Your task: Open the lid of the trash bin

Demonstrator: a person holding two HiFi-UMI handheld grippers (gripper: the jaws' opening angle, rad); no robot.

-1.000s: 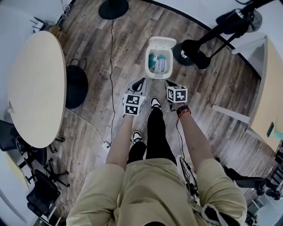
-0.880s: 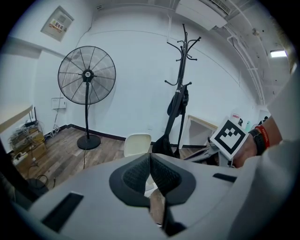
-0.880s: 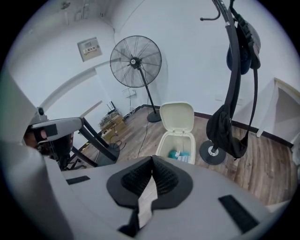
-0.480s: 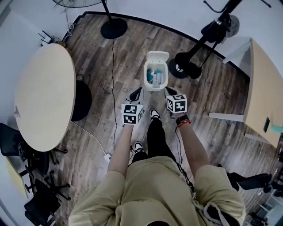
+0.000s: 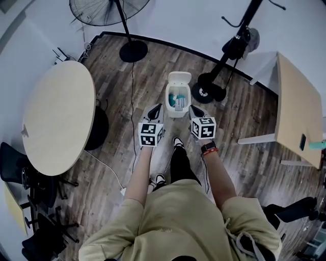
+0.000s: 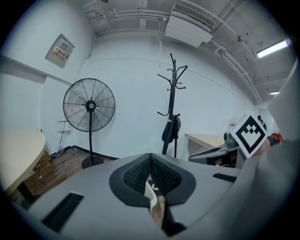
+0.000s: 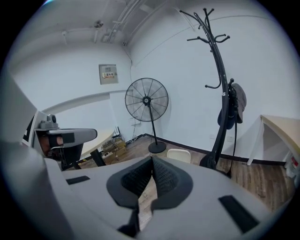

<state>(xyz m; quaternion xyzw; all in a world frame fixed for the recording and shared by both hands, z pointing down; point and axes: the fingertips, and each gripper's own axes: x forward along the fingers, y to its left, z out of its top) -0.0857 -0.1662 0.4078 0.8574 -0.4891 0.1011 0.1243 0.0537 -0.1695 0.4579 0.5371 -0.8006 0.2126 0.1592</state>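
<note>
The trash bin is sitting on the wooden floor just ahead of the person's front shoe, and its lid is standing open, hinged at the far end and leaning away toward the wall. The white bin's long axis is running straight away from the person, its mouth is facing up, and teal and pale contents are showing inside. The left gripper is hovering just beside the bin's near left corner and the right gripper is hovering just beside its near right corner, both pointing forward with the bin between them. Neither one is touching the bin. In the left gripper view the ribbed pads are pressing together at the tip with nothing between them, and the right gripper view is showing the same: jaws clenched and empty, with the raised lid peeking above them. The coat stand is rising just right of the bin, the fan is standing by the far wall, and the round table is lying well off to the left.
</note>
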